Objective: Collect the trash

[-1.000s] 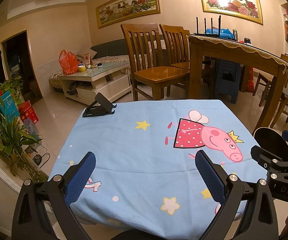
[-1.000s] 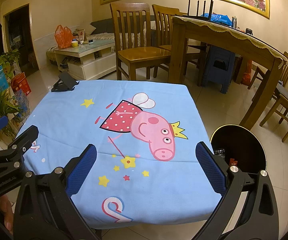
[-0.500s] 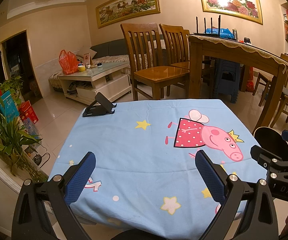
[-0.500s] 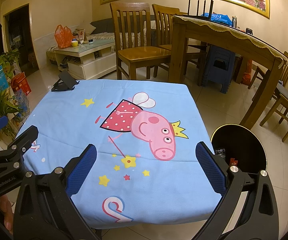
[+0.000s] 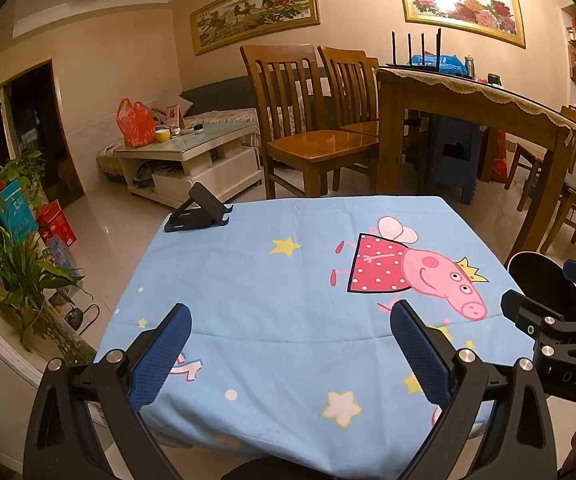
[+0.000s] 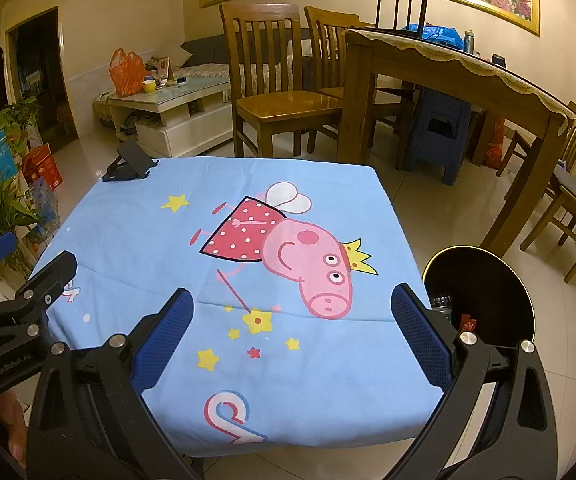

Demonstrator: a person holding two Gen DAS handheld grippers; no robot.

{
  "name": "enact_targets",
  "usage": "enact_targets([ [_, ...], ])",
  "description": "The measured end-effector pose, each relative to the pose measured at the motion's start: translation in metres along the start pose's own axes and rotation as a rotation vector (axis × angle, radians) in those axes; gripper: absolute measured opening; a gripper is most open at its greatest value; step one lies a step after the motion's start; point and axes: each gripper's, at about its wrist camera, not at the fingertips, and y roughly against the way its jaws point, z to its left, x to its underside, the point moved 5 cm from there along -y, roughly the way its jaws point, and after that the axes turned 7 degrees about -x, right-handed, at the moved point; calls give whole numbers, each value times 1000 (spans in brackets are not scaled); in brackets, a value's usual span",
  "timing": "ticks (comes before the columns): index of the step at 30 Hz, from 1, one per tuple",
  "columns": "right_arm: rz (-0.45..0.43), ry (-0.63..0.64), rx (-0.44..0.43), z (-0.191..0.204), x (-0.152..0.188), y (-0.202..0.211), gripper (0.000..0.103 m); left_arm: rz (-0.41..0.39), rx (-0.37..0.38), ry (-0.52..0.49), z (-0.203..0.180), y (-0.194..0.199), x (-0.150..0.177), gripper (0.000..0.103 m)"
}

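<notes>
A low table with a blue cartoon-pig cloth [image 5: 288, 280] fills both views [image 6: 224, 240]. No loose trash shows on the cloth. A black round bin [image 6: 483, 292] stands on the floor at the table's right side, with a few items inside; its rim also shows in the left wrist view [image 5: 543, 276]. My left gripper [image 5: 291, 344] is open and empty over the near edge of the cloth. My right gripper [image 6: 291, 336] is open and empty over the near right part of the cloth, beside the bin.
A black phone stand [image 5: 198, 210] sits at the cloth's far left corner. Wooden chairs [image 5: 311, 128] and a dining table [image 5: 467, 96] stand behind. A white coffee table [image 5: 192, 160] is at the back left. Potted plants [image 5: 20, 272] and boxes line the left.
</notes>
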Motion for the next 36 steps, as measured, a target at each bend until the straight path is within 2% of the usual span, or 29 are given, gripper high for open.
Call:
enact_targets([
  [13,-1,-3,1,0,3,-1,97,-9,-34,-3,7,-3,0,96],
  [20,-1,-1,4,2,5,0,97,26,15,-2,7,-9,3,96],
  [26,-1,-17,6,-1,4,1,97,-22,-59,21,16,-2,0,96],
  [32,-1,-19,6,-3,3,2,97,15,-40,10,18,-8,0,96],
  [36,-2,-20,6,-3,3,2,97,18,-58,-7,17,-8,2,96],
])
